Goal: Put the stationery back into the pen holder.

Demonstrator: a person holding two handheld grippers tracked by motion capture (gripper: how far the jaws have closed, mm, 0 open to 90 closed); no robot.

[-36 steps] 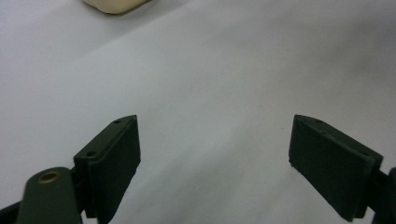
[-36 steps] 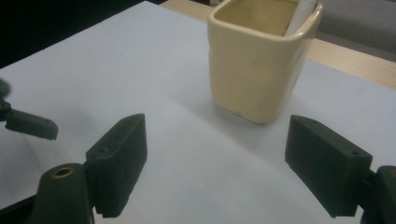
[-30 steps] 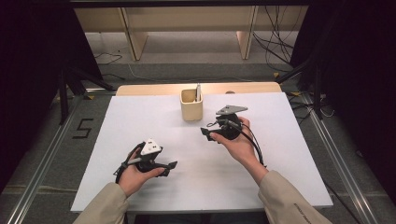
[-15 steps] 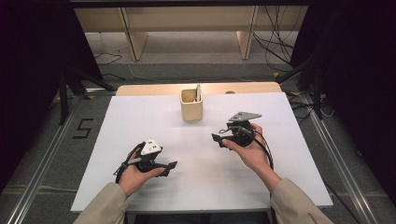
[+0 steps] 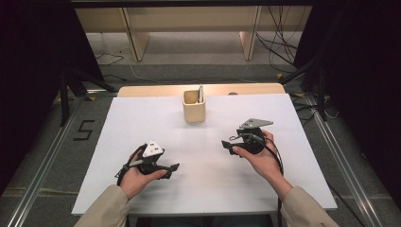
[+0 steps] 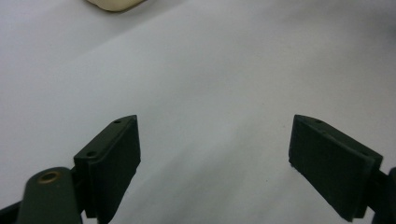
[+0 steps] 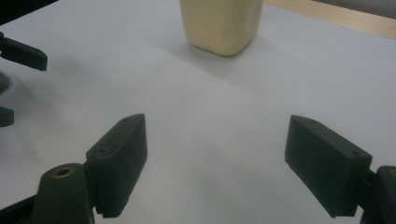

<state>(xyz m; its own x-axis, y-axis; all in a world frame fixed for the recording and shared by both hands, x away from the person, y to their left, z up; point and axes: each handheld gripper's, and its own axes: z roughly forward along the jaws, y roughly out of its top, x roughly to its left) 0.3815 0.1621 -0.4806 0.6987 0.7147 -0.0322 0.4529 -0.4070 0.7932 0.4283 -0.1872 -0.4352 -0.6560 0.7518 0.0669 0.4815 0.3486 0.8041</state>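
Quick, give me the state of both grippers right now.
Left gripper: open, black jaws wide apart, holding nothing, over the white table sheet.
Right gripper: open, holding nothing, aimed toward the beige square plastic cup.

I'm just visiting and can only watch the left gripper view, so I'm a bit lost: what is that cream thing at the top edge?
Observer: A cream cup, standing upright near the far edge of the white table.
Operator: Is anything in it?
Observer: Yes, one slim pale item stands up at its right side; it is too small to tell what it is.
Operator: Where are the other tongs?
Observer: The right tongs are open and empty, and they point at the cup from the person's right.
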